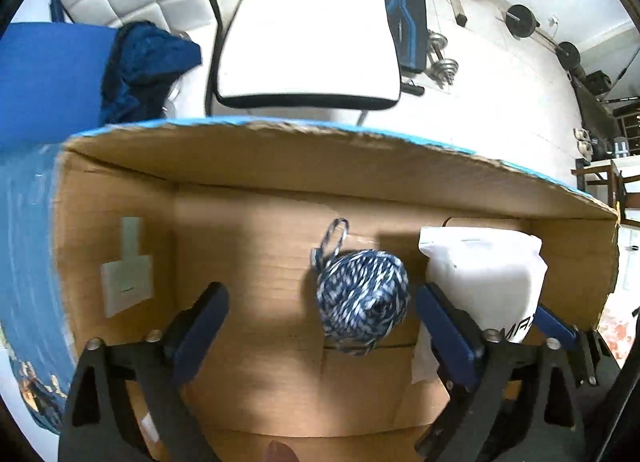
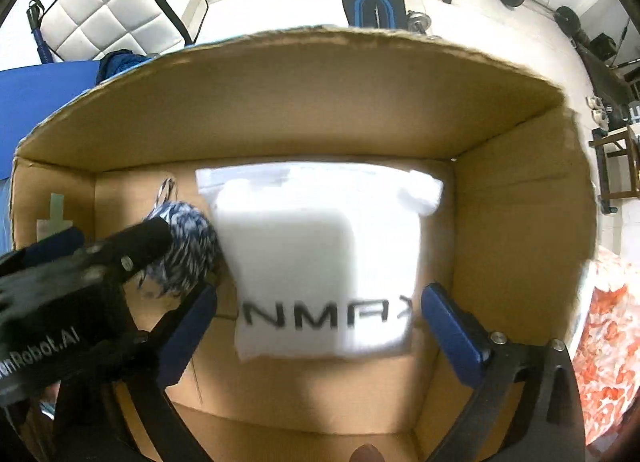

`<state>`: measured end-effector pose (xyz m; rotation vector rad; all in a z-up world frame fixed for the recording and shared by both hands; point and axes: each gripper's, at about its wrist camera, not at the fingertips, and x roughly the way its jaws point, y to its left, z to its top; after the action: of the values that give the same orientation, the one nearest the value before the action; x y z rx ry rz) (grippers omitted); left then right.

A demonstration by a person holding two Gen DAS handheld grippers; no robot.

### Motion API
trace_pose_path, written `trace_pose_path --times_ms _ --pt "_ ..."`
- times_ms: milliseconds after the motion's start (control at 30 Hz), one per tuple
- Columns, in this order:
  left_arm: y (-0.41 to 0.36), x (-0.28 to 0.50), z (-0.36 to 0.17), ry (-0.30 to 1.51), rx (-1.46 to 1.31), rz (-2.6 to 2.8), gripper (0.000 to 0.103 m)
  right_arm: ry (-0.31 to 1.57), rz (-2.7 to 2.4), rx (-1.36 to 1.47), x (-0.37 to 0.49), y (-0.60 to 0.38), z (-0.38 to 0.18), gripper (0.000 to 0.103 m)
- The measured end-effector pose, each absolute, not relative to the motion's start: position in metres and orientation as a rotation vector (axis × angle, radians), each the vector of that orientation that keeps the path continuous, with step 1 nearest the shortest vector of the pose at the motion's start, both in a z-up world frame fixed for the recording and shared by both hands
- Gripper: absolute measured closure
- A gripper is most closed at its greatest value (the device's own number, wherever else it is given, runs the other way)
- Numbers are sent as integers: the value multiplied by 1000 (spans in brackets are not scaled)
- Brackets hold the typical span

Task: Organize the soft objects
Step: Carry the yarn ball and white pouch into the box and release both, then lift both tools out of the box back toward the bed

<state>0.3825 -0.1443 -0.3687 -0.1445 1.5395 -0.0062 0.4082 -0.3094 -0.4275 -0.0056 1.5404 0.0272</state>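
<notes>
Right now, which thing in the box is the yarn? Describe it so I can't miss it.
Find the open cardboard box in front of the white chair. On its floor lie two things side by side: a white plastic bag with black lettering, and left of it the yarn ball. The yarn is round, wound in mixed blue and white, with a loose loop at its far side.

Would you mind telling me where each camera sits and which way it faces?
Left wrist: above the cardboard box, looking down past the open left gripper at the yarn ball.
Right wrist: over the same box, open right gripper framing the white bag; the left gripper intrudes.
Shared: box, yarn, bag.
</notes>
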Motion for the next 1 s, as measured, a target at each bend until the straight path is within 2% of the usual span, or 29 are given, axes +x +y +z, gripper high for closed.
trace_pose_path --times_ms 167,333,1000 --pt "-141 351 -336 1454 -135 12 1 1507 15 -23 391 -310 -412 0" --pt "-129 331 -312 1370 -142 19 1 1453 18 -19 366 -305 -387 0" --pt "-150 195 -211 1093 -50 37 1 1158 7 -16 197 -329 -226 0"
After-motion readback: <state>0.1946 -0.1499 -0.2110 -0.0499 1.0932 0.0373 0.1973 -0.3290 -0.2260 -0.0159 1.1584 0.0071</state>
